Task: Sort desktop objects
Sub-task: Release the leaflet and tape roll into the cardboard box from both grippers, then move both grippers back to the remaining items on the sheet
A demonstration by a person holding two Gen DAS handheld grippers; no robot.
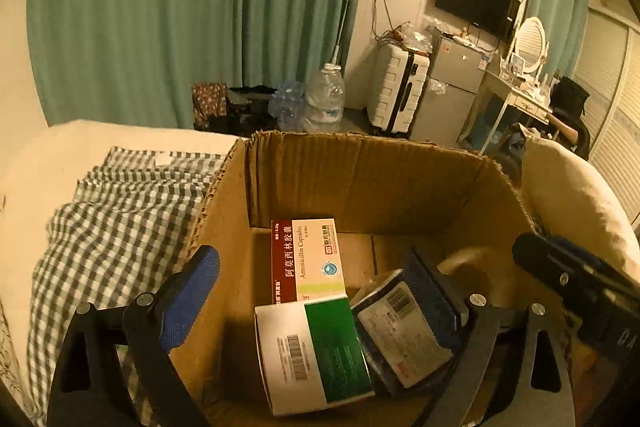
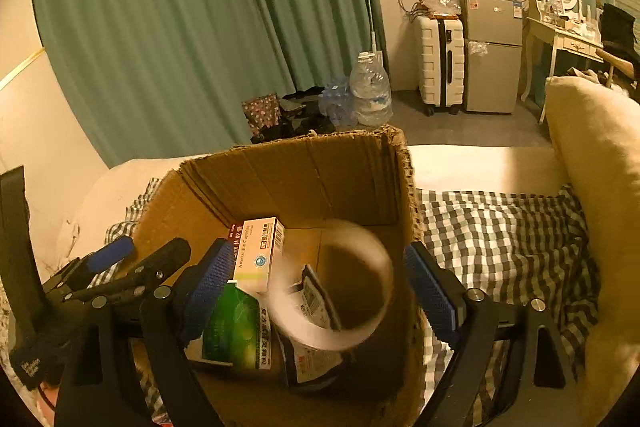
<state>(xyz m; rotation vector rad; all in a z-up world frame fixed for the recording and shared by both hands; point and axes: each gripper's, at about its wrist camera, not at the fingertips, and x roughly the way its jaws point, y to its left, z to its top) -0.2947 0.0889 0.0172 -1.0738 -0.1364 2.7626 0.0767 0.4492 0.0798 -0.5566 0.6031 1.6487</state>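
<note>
An open cardboard box [image 1: 360, 179] [image 2: 304, 171] stands on a checked cloth. Inside lie a white and red Amoxicillin box [image 1: 308, 259] [image 2: 258, 253], a green and white box [image 1: 316, 351] [image 2: 234, 327] and a dark flat packet [image 1: 400, 331] [image 2: 310, 363]. My left gripper [image 1: 316, 291] is open over the box and empty. My right gripper [image 2: 320, 287] is open over the box. A blurred roll of tape [image 2: 340, 283] is between its fingers in mid-air, touching neither. The right gripper's tip shows in the left wrist view [image 1: 560, 267].
The checked cloth [image 1: 112, 211] [image 2: 500, 239] covers a bed around the box. A cream pillow [image 2: 600, 167] lies to the right. Beyond the bed are water bottles [image 1: 324, 99], a white suitcase [image 1: 396, 91], a small fridge [image 2: 494, 55] and green curtains [image 1: 180, 7].
</note>
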